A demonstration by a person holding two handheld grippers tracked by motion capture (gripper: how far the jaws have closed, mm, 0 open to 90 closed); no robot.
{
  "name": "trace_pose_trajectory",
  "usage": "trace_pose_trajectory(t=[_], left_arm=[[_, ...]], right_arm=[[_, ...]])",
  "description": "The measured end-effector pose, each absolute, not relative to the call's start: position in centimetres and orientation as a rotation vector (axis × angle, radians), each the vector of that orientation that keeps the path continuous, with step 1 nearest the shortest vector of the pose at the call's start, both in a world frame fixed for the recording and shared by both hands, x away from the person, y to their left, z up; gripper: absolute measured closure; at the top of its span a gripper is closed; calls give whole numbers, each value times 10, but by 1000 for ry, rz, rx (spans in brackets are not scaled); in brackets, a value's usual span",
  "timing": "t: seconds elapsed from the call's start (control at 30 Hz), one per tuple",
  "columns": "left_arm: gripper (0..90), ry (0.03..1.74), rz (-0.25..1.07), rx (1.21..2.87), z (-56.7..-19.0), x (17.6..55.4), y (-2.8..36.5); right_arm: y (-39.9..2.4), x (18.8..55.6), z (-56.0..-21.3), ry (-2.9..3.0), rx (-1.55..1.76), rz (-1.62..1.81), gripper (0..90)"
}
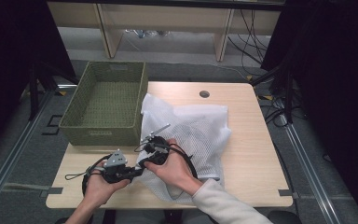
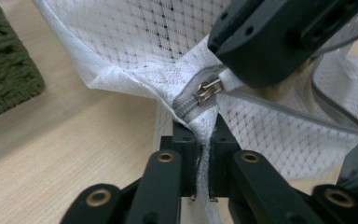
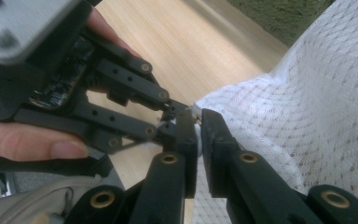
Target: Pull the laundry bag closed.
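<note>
high view / bag: white mesh laundry bag lies crumpled on the wooden table, mid to front, its left edge touching the green woven basket at the table's back-left.
high view / left gripper: left gripper low at the front-left of the table, tips at the bag's near-left corner, held in the person's left hand.
high view / right gripper: right gripper just beside it, on the same corner, right hand resting over the mesh; the two tools nearly touch.
left gripper view / grip: jaws closed tight on a narrow fold of white mesh at the end of the zipper; cloth pinched between the pads.
left gripper view / zipper: grey zip tape runs up to a metal slider just above the jaws; the other tool's black body sits right over it.
left gripper view / surroundings: table under the bag, basket corner at far left.
right gripper view / grip: jaws nearly together, clamped on the mesh edge with a thin gap showing white cloth between the pads.
right gripper view / other tool: left gripper comes in from the left, tips meeting the same bag corner, fingers wrapped round its body.
right gripper view / bag: mesh spreads to the right, basket strip at top right.
</note>
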State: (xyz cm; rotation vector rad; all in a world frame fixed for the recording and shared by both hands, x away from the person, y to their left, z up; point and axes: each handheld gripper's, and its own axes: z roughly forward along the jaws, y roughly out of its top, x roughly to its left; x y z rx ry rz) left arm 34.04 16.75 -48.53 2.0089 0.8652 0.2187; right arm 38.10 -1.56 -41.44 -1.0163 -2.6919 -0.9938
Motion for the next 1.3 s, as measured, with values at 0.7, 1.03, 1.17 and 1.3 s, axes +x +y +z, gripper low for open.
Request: trace_pose_trajectory(t=[0.7, 1.03, 1.17, 1.3], left_arm=[[883, 911, 276, 1919, -477, 335, 162], [883, 867, 308, 1950, -474, 336, 160], [883, 878, 313, 1948, -473, 335, 158], [884, 875, 321, 1936, -470, 335, 158]], right_arm=[[-24, 379, -414, -2712, -1041, -982, 871], [-25, 378, -412, -2720, -1043, -974, 872], [-26, 380, -413, -2726, -1049, -961, 872], [-27, 380, -411, -2728, -1053, -956, 873]])
